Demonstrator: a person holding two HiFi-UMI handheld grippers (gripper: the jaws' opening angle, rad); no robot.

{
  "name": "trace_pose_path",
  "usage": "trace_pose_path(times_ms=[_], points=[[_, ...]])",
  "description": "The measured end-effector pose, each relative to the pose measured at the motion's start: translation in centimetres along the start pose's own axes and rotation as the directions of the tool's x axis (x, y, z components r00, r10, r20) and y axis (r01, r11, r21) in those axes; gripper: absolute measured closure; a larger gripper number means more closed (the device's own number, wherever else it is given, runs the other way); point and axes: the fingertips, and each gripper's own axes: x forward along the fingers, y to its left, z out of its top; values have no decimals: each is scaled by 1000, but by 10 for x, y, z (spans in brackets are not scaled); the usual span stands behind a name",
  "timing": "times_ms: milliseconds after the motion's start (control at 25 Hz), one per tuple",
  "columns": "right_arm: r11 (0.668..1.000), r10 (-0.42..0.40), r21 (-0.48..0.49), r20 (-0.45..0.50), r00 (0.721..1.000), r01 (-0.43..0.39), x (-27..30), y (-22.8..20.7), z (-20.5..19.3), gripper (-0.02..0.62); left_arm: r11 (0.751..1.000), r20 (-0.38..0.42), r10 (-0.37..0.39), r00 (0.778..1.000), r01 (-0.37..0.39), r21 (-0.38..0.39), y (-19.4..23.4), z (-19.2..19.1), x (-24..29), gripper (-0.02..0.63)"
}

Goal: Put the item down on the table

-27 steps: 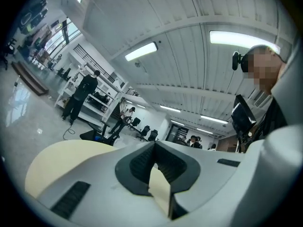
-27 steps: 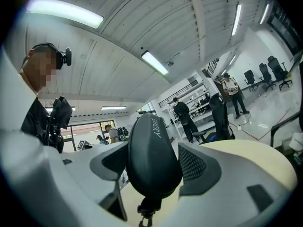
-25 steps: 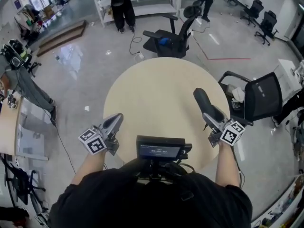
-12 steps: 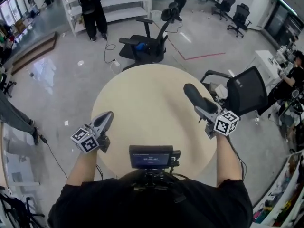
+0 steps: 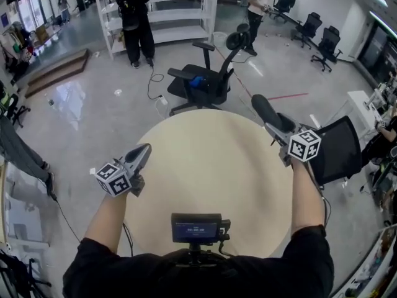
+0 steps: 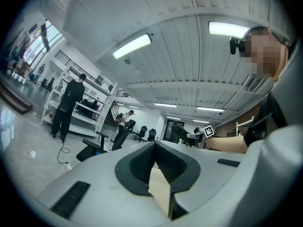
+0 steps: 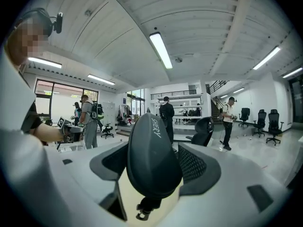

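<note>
A dark grey oval case [image 5: 268, 114] with a small metal loop at its near end sits between the jaws of my right gripper [image 5: 277, 128], which is shut on it and holds it in the air over the far right rim of the round beige table [image 5: 211, 166]. In the right gripper view the case [image 7: 152, 151] fills the gap of the right gripper [image 7: 154, 162], with the table [image 7: 124, 195] showing underneath. My left gripper [image 5: 146, 148] hovers at the table's left edge. In its own view the left gripper [image 6: 154, 149] is shut with nothing held.
A black office chair [image 5: 211, 73] stands just beyond the table and a mesh-backed chair [image 5: 338, 148] at its right. A small screen device [image 5: 195, 228] sits at my chest. People stand by white shelves [image 5: 133, 17] farther back. Cables lie on the glossy floor.
My right gripper with the case has moved away from me, from over the table's right part to its far right rim. The left gripper has stayed at the left edge, still shut.
</note>
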Motion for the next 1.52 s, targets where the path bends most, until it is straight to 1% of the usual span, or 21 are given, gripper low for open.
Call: trace_pose_path(times_ms=[120,280,480,640,760,840,920,1040,1160,1280,1520], points=[[1000,-11,-13,-15,1000,11,32,-27,-6,264,1000,-10,4,1000,-4,8,24,-4,23,606],[1000,-23,3,-27,999,23,73,-60,-31,265,1000,-22,-7,1000,7,18,57,-20,58,606],[999,-28,34,-55,998,30,135,-96,-81,265,1000,-54,-26,998,26,9,104,-64,105,606],[1000,-23,20,-90,996,24,181,-116,-123,264,999,-79,-42,996,42,-1,137,-108,135,606],[1000,-13,18,-109,994,15,209,-125,-157,264,998,-90,-44,995,41,-37,153,-141,153,606],[1000,-2,-3,-136,991,2,230,-128,-181,265,997,-88,-45,995,39,-60,163,-157,164,606],[998,12,-51,-168,986,-21,255,-132,-204,264,997,-69,-47,997,42,-64,177,-169,178,606],[993,37,-103,-213,976,-60,277,-133,-240,264,997,-48,-65,997,63,-53,176,-180,194,606],[987,49,-134,-258,965,-86,292,-131,-269,265,996,-57,-81,995,79,-31,168,-190,198,606],[977,44,-184,-301,953,-103,305,-133,-285,264,996,-70,-90,993,90,-7,168,-204,206,606],[949,72,-259,-377,923,-180,327,-122,-306,265,992,-56,-124,991,123,-16,166,-213,217,606]])
